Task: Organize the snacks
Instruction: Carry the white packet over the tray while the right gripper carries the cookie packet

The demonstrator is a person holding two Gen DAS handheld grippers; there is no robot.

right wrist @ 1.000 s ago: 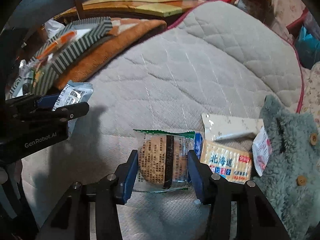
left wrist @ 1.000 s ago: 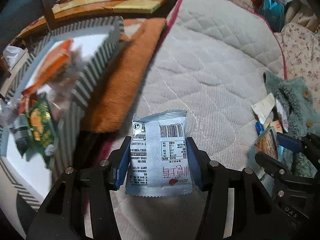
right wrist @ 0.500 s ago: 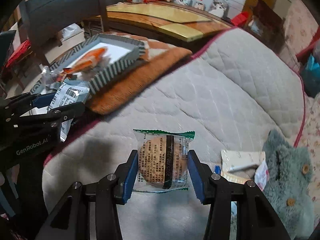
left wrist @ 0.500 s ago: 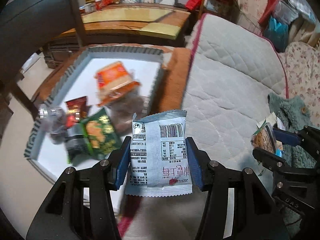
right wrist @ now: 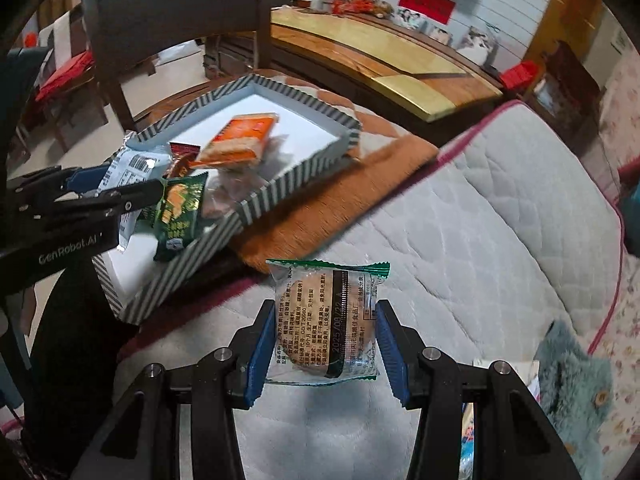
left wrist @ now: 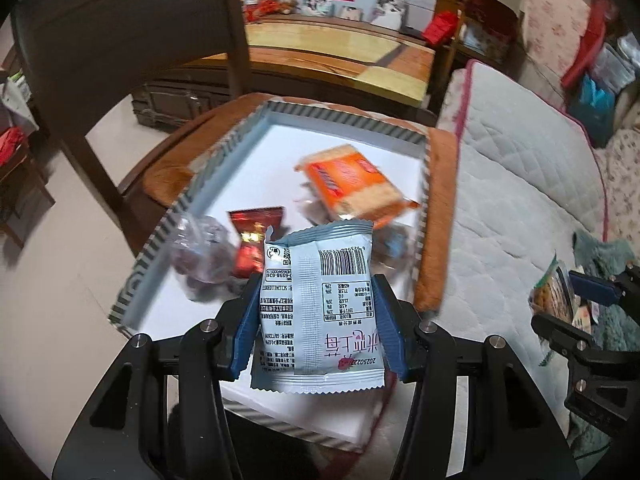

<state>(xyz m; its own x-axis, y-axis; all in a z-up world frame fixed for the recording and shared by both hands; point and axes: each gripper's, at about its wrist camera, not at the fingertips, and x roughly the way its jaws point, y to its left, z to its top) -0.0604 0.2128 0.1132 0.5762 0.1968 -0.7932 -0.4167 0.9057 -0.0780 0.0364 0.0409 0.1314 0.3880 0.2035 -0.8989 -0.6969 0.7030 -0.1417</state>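
Observation:
My left gripper is shut on a pale blue snack packet and holds it over the near part of the striped tray. The tray holds an orange cracker pack, a red wrapper and a clear bag. My right gripper is shut on a clear green-edged biscuit packet, held above the quilted mattress, right of the tray. The left gripper shows at the left of the right wrist view, by a green snack bag.
The tray rests on an orange cushion at the mattress edge. A dark chair and a wooden table stand behind. A teal fluffy garment lies at the right, with more packets partly hidden beside it.
Both grippers rose and swung left toward the tray, each still holding its packet. The left packet went from above the mattress to over the tray.

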